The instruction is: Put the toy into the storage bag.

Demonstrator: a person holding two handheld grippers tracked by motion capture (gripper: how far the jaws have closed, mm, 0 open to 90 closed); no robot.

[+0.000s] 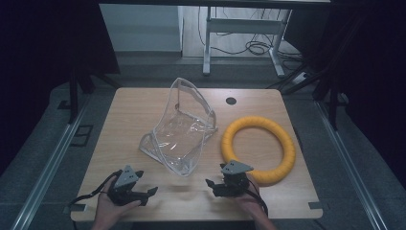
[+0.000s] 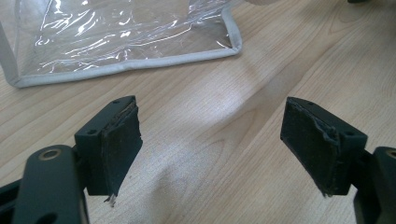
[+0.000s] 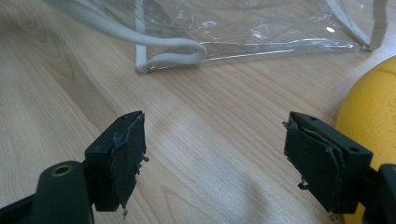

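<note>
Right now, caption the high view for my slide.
Two open grippers, left and right, rest before a clear bag and yellow ring.

Bare table [image 1: 134, 115] lay open ahead of both grippers; the clear bag [image 1: 179, 129] and yellow ring [image 1: 258, 146] blocked the middle and right.

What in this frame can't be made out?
- Clear bag: cut off by the top edge in both gripper views; whether anything is inside can't be told in the high view.
- Yellow ring: right gripper view cuts it at the right edge.
- Small dark spot on table: too small to identify.
</note>
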